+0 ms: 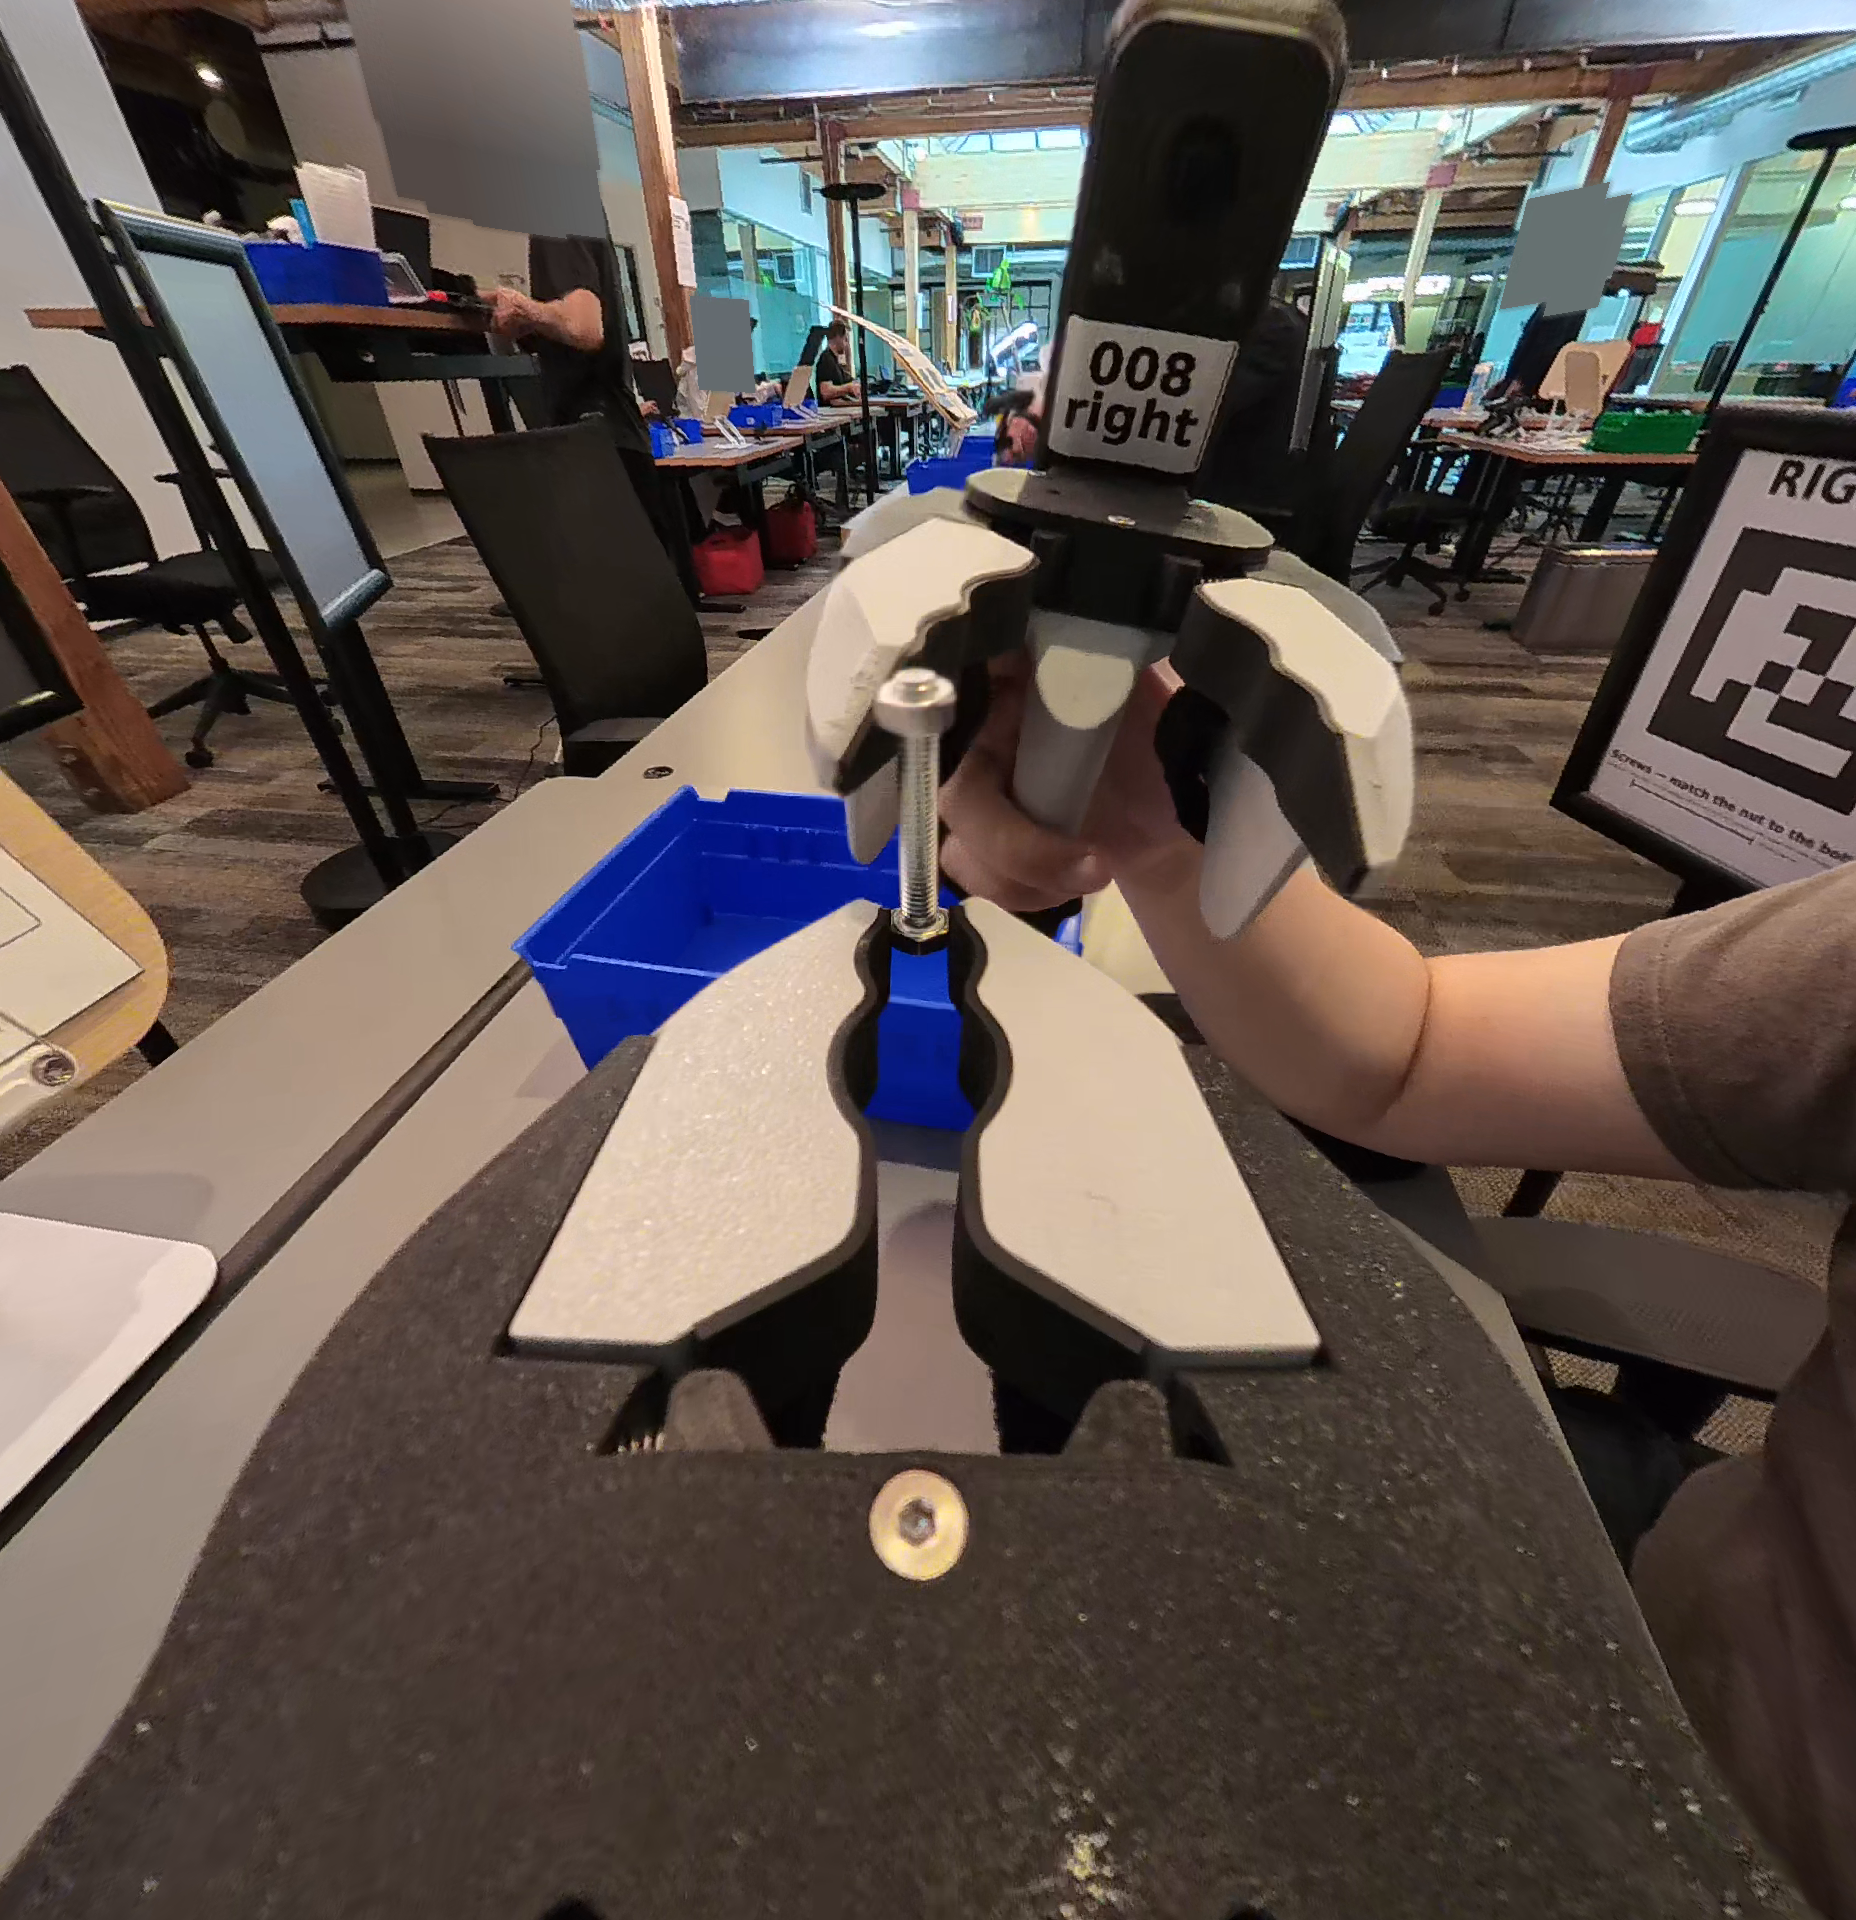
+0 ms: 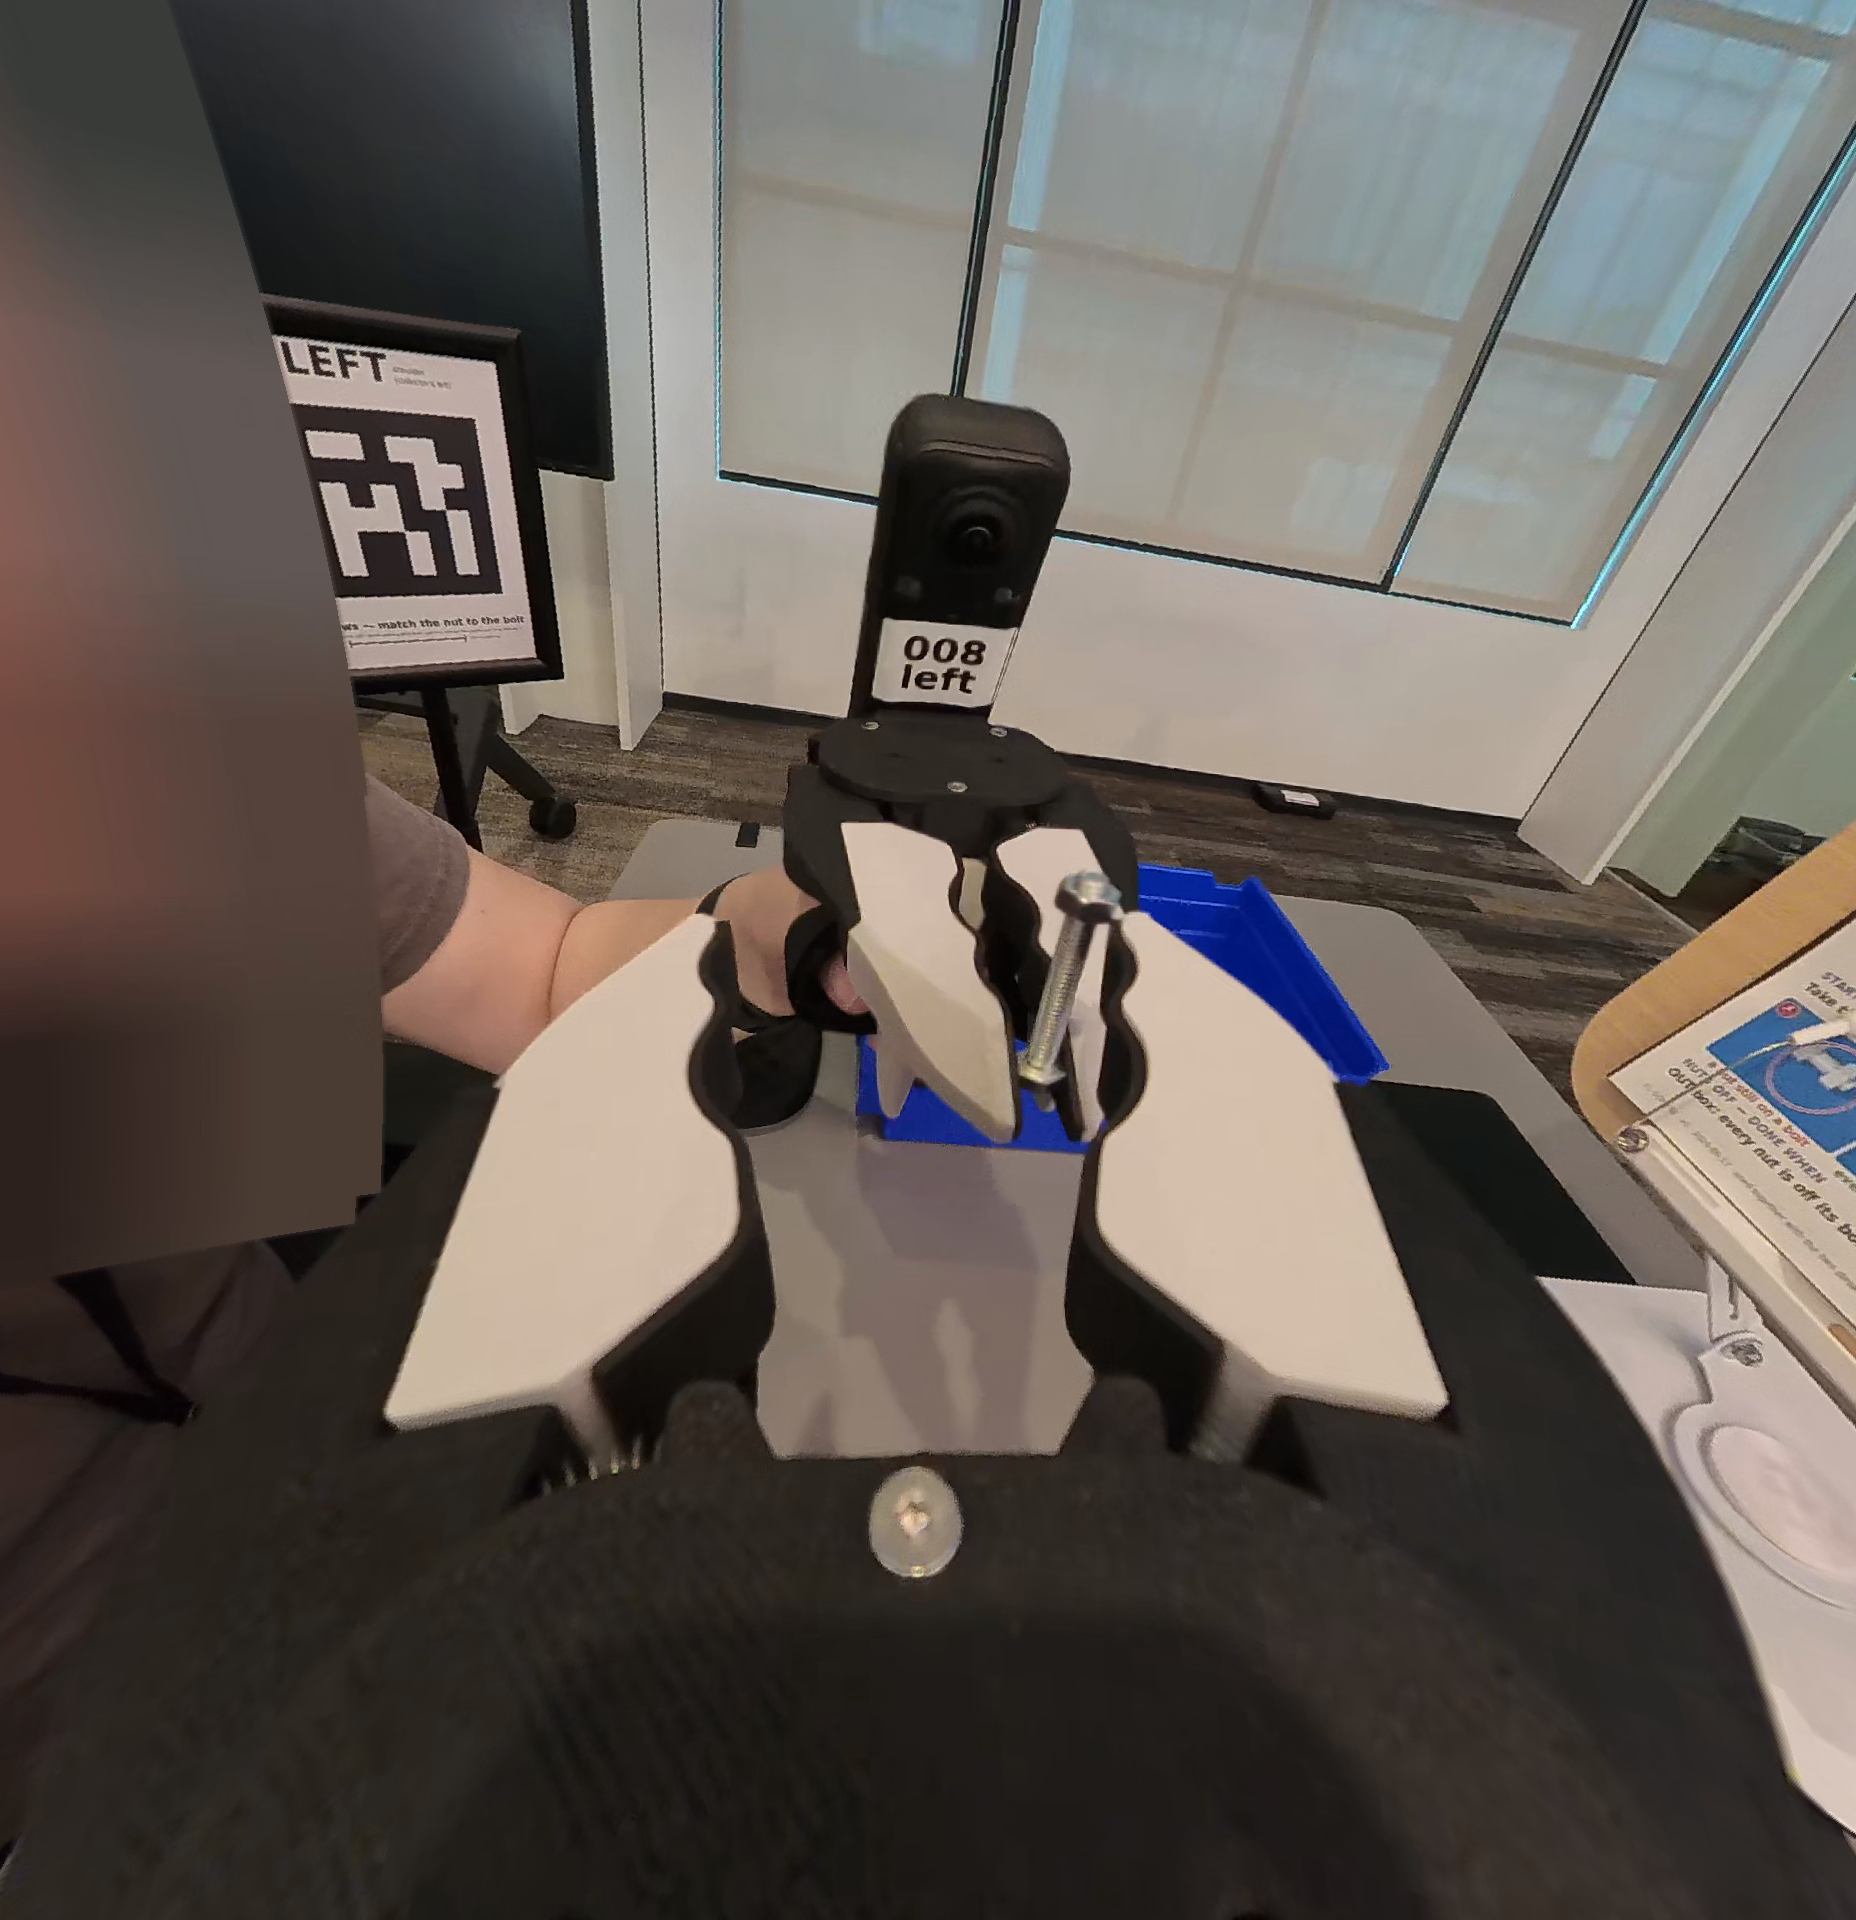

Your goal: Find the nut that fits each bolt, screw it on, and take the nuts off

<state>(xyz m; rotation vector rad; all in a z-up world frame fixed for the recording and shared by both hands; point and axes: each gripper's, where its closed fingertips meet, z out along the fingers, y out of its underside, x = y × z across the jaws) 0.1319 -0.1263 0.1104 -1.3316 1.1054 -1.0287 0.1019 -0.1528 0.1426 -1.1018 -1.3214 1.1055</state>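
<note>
My left gripper (image 1: 919, 930) is shut on a small nut (image 1: 916, 928) at its fingertips. A silver bolt (image 1: 916, 800) stands upright out of the nut with its head on top. It is held over a blue bin (image 1: 633, 997). My right gripper (image 1: 1054, 873) faces it, open and empty, with one finger close beside the bolt head. In the right wrist view my right gripper (image 2: 919, 956) is wide open. The bolt (image 2: 1064, 987) leans between its fingers near the right one. The left gripper (image 2: 997, 1101) grips the nut (image 2: 1038, 1067) at the bolt's lower end, above the bin (image 2: 1308, 997).
A grey table (image 1: 384, 1039) holds the bin. A wooden board with an instruction sheet (image 2: 1776, 1122) and a white tray (image 2: 1755, 1475) lie at one side. Framed marker signs (image 1: 1776, 665) (image 2: 415, 499) stand past the table ends. A person's forearm (image 1: 1319, 987) reaches in. My right fingertips sit around 4 cm from my left ones.
</note>
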